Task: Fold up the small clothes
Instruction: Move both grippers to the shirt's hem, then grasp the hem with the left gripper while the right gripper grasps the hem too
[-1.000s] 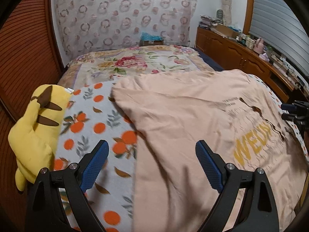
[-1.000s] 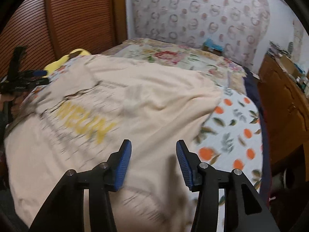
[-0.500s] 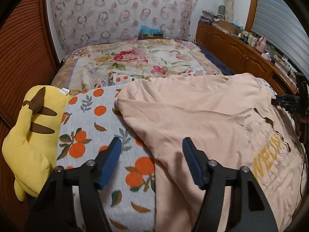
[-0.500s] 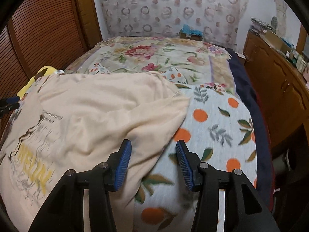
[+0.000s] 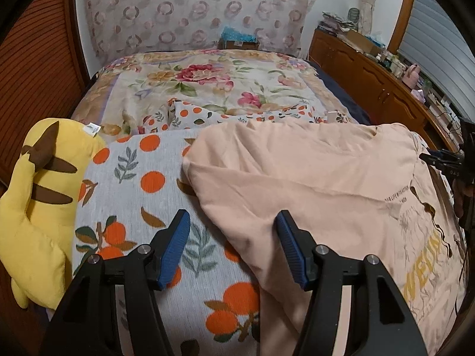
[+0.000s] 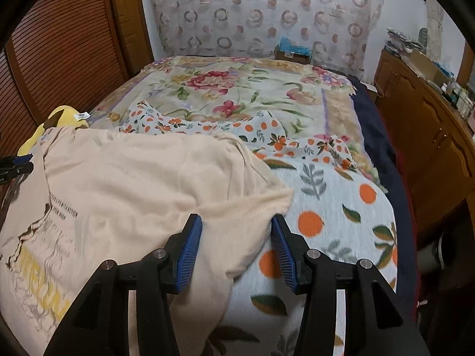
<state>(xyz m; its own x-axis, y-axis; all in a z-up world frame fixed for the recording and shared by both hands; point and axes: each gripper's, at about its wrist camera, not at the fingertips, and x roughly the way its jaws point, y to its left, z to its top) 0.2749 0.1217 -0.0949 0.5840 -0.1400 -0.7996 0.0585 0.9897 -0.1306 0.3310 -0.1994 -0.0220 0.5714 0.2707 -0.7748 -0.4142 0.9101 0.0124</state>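
Blue-padded, both of my tongs stand wide apart and hold nothing. My left gripper (image 5: 233, 244) hovers over the near left edge of the peach T-shirt (image 5: 311, 184), one finger above the orange-print blanket (image 5: 139, 184) and the other above the shirt cloth. My right gripper (image 6: 236, 244) hangs over the shirt's right sleeve (image 6: 249, 207), its fingers spread to either side of that sleeve; I cannot tell whether the pads touch the fabric. The T-shirt (image 6: 133, 178) lies spread and rumpled on the orange-print blanket (image 6: 335, 207), printed side up, with yellow lettering (image 5: 424, 270) and small dark text near its front. Left of the shirt lies a yellow plush toy (image 5: 38, 201). Beyond the shirt lies a floral quilt (image 5: 207, 86).
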